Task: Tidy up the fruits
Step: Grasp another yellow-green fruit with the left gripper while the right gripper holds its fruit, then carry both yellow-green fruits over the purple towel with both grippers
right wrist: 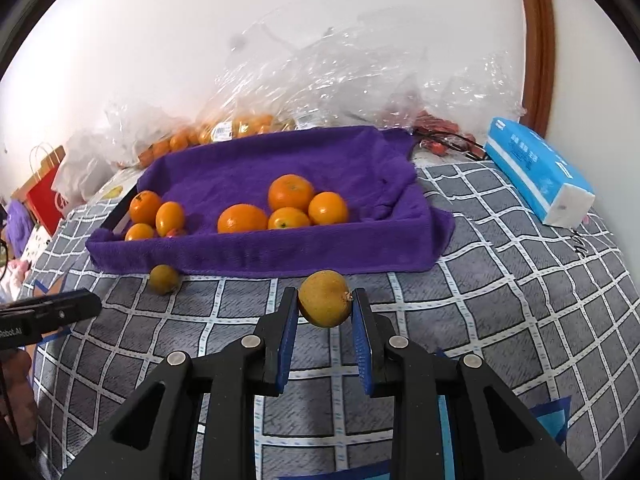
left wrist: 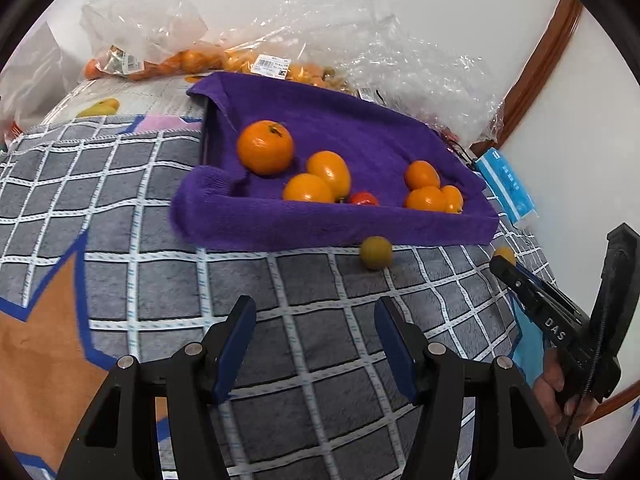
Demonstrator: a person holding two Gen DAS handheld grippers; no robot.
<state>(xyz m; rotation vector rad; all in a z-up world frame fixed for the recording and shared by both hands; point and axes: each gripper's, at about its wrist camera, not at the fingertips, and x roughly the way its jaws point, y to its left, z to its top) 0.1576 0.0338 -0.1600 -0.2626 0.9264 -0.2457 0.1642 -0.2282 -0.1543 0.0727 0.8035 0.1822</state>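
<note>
A tray lined with a purple towel (left wrist: 304,224) (right wrist: 248,256) holds several orange fruits (left wrist: 265,146) (right wrist: 290,192) and one small red fruit (left wrist: 364,199). A small yellow-brown fruit (left wrist: 376,253) (right wrist: 164,279) lies on the checked blanket just in front of the tray. My right gripper (right wrist: 325,305) is shut on another yellow-brown fruit (right wrist: 324,303) and holds it in front of the tray; in the left wrist view it (left wrist: 505,263) is at the right edge with that fruit (left wrist: 505,254) partly hidden. My left gripper (left wrist: 316,320) is open and empty, short of the tray.
Clear plastic bags (left wrist: 360,48) (right wrist: 360,76) with more orange fruit lie behind the tray by the wall. A blue tissue pack (right wrist: 540,172) (left wrist: 508,184) lies to the right of the tray. A red paper bag (right wrist: 44,196) stands at far left. A grey checked blanket (right wrist: 500,280) covers the surface.
</note>
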